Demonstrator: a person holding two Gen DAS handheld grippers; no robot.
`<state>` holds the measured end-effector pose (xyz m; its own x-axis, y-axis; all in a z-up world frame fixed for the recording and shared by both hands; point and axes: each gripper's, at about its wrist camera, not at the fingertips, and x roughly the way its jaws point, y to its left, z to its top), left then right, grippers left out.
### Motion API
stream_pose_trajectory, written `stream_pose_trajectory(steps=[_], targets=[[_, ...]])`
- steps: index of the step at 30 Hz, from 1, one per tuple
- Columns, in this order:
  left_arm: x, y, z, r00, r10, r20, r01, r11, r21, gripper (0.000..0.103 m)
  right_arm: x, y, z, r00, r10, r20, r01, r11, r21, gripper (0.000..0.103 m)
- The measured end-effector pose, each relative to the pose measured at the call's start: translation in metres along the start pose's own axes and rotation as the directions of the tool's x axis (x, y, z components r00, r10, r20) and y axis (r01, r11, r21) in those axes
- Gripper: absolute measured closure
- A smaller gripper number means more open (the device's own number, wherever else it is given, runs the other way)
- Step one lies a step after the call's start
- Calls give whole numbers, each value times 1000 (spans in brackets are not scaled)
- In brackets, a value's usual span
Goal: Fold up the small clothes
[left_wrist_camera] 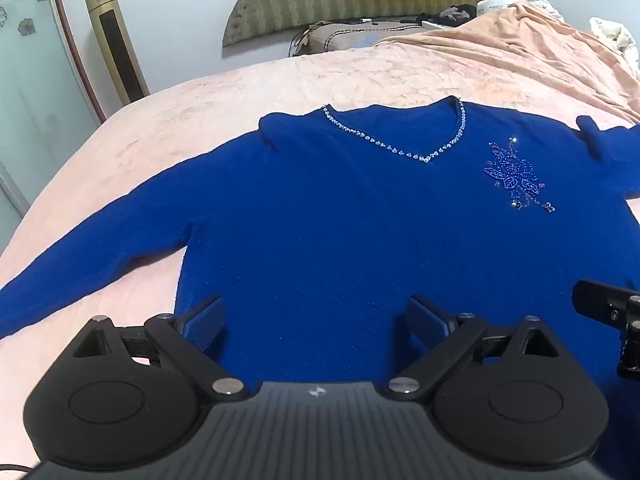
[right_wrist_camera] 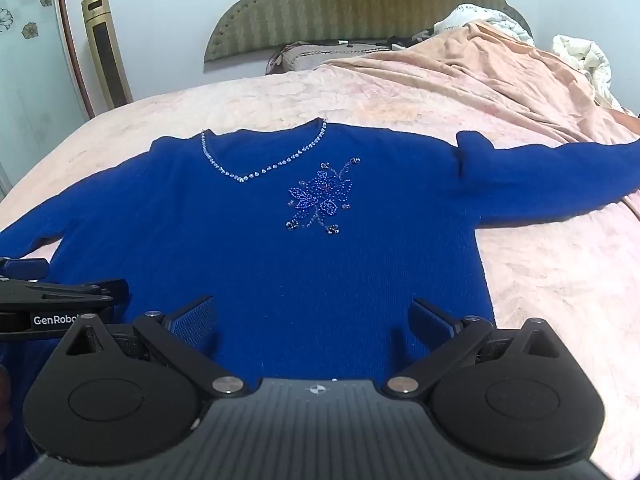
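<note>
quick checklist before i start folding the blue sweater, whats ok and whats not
1. Blue sweater lying flat, front up, on the pink bedspread: ok.
2. Both sleeves spread out to the sides: ok.
3. Left tongs open, holding nothing: ok.
4. Right tongs open, holding nothing: ok.
5. Both tongs over the lower body of the sweater, side by side: ok.
6. Hem edge reachable: cannot tell, hidden under the tongs.

The blue sweater (left_wrist_camera: 340, 220) has its hem hidden beneath both gripper bodies. Its left sleeve runs off the left wrist view's edge, cuff unseen. The right gripper (left_wrist_camera: 612, 320) is cut by the frame, its jaws unreadable there. Dark clutter (left_wrist_camera: 456, 12) by the green headboard (right_wrist_camera: 352, 4) is too small to identify.
</note>
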<state>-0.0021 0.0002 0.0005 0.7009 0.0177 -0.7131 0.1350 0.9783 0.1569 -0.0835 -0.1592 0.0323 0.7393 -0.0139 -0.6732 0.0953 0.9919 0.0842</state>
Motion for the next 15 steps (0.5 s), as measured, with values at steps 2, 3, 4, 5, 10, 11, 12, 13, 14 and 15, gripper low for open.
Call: stream_pose_trajectory(steps=[2, 3, 4, 5, 10, 11, 12, 13, 14, 15], targets=[[-3, -4, -2, 1000, 0, 3, 0, 1000, 0, 6, -1, -1, 0, 1000, -5, 0, 5, 1000, -1, 0], [-1, -5, -3, 1000, -4, 2, 4, 1000, 1, 6, -1, -1, 0, 1000, -6, 1, 6, 1000, -1, 0], [-1, -7, -3, 1000, -4, 0, 4, 1000, 4, 6, -1, -2, 0, 1000, -7, 1, 7, 1000, 0, 0], [-2, -8, -4, 1000, -1, 0, 1, 1000, 5, 6, -1, -3, 0, 1000, -8, 0, 8, 1000, 1, 0], [-2, -12, 3, 1000, 0, -14, 0, 1000, 22, 6, -9, -3, -2, 1000, 1, 9, -1, 1000, 9, 0], [-2, -12, 3, 1000, -1, -14, 1, 1000, 21, 6, -8, -2, -2, 1000, 1, 9, -1, 1000, 10, 0], [-2, -13, 3, 1000, -2, -13, 2, 1000, 20, 6, -6, -1, -1, 1000, 1, 9, -1, 1000, 10, 0], [-3, -13, 3, 1000, -4, -11, 4, 1000, 21, 6, -5, 0, 0, 1000, 1, 8, -1, 1000, 10, 0], [-3, -13, 4, 1000, -6, -8, 6, 1000, 23, 6, -3, 2, 1, 1000, 0, 8, 0, 1000, 10, 0], [-3, -13, 5, 1000, -7, -6, 7, 1000, 26, 6, -1, 3, 2, 1000, -1, 8, 1, 1000, 11, 0]])
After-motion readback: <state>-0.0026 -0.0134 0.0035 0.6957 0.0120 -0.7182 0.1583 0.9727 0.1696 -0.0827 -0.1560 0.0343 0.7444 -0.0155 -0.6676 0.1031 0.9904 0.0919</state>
